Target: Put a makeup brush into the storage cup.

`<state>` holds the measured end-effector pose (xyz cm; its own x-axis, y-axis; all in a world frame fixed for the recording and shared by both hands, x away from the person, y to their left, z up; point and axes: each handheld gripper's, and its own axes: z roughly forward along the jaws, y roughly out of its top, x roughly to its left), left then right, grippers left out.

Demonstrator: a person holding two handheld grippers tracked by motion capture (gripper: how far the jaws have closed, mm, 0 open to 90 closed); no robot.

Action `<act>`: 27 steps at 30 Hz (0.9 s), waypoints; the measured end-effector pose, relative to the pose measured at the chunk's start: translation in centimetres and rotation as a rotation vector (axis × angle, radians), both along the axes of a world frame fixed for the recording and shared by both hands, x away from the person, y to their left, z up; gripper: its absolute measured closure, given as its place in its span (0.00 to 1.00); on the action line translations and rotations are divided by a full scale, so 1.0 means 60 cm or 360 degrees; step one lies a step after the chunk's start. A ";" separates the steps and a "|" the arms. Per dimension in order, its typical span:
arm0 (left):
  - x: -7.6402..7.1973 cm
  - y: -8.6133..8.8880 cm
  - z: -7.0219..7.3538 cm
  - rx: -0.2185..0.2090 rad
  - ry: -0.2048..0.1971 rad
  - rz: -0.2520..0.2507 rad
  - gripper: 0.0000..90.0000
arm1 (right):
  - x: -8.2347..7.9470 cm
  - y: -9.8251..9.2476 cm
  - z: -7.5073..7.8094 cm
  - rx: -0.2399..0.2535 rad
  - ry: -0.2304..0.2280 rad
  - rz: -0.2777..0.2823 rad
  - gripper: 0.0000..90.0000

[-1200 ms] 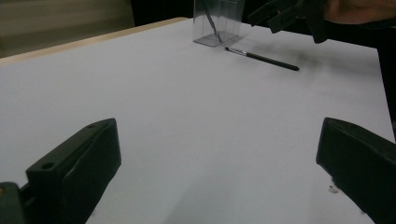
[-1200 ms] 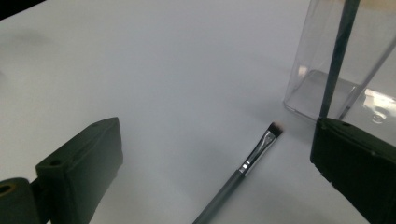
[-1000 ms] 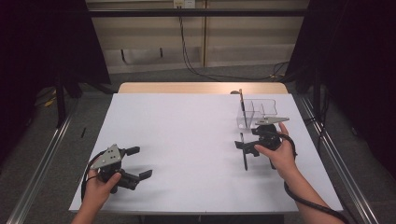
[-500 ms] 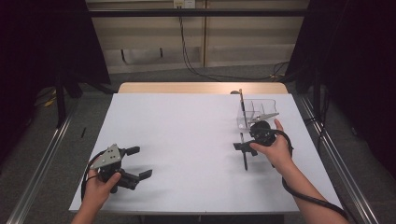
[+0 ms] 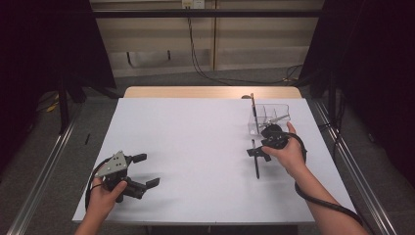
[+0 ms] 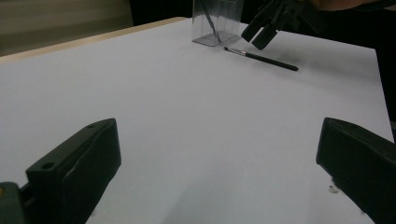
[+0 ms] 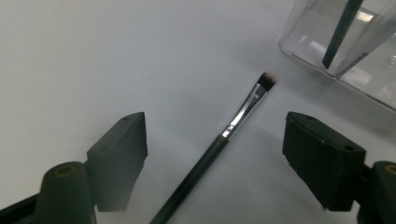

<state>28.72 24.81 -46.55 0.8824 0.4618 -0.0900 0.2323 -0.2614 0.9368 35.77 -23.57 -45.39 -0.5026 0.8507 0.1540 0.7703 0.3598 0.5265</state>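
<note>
The white table [image 5: 195, 147] carries a clear acrylic organiser [image 5: 270, 119] at its far right. Just in front of the organiser lies a makeup brush [image 7: 219, 140], flat, bristles toward it.

The right gripper [image 7: 215, 158] straddles the brush, its jaws having just been closing, not yet touching.

The left gripper [image 6: 215, 177], well apart from the organiser, stands wide and empty.

The brush looks light, stiff, thin and likely to roll; grip the black handle just behind the metal ferrule.

A thin black-handled makeup brush [image 5: 256, 159] lies flat on the white tabletop [image 5: 195, 142], just in front of a clear plastic organiser box [image 5: 270, 119] at the right rear, where another brush [image 5: 253, 111] stands.
</note>
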 end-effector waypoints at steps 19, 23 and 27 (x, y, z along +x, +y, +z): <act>0.000 -0.003 0.000 0.0007 0.0001 -0.0027 0.00 | 0.016 0.008 0.001 -0.0088 0.0140 -0.0090 0.43; 0.000 -0.003 0.001 0.0009 0.0001 -0.0026 0.00 | 0.019 0.012 -0.002 -0.0091 0.0173 -0.0130 0.49; 0.000 -0.003 0.000 0.0010 0.0004 -0.0028 0.00 | 0.021 0.017 -0.005 -0.0158 0.0204 -0.0122 0.61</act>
